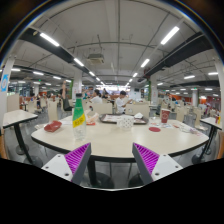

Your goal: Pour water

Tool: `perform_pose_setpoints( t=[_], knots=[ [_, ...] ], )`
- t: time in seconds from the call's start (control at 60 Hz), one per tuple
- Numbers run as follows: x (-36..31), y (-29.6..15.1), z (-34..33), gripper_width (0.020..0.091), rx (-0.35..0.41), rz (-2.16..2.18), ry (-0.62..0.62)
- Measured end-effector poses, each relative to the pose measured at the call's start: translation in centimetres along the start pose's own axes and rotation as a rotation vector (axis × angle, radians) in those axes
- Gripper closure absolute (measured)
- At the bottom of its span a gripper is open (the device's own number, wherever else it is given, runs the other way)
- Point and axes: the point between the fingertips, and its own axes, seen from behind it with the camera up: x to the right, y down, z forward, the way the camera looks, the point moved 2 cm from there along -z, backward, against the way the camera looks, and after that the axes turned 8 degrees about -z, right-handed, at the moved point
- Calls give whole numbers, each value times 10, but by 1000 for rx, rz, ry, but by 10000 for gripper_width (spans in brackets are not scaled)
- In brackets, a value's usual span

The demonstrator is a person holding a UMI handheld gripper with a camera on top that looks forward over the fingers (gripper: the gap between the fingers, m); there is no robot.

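Observation:
A green plastic bottle (79, 115) with a yellow-green label stands upright on the round white table (110, 142), beyond my left finger. A red cup (165, 116) stands at the table's far right side. My gripper (112, 160) is open, held back from the table's near edge, with only bare tabletop between its purple pads (79, 157). It touches neither the bottle nor the cup.
A red plate (52, 127) lies left of the bottle, and a small red lid (155, 129) lies near the cup. A tray with items (120, 120) sits mid-table. People sit at the far side, with more tables and chairs in the hall behind.

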Motion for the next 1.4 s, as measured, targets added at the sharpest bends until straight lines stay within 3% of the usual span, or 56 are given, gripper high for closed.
perform_pose_setpoints(
  t=[0.133,0.317,0.567,0.6,0.65,0.667,0.8,0.967,1.2,1.4],
  knots=[
    [-70,-41,16,259,32,1,-111],
    [-116,-79,103,253,70,-17,-119],
    [-149,-93,222,249,-10,23,-52],
    [-157,-87,234,279,-41,35,-69],
    [-162,-78,245,541,-75,40,-75],
    [-160,-81,248,561,-64,36,-67],
    [-147,-88,272,618,0,-147,6],
    [-141,-104,279,649,65,-68,-40],
    [-109,-175,324,652,101,789,-348],
    [-47,-189,342,652,38,1657,-587]
  ],
)
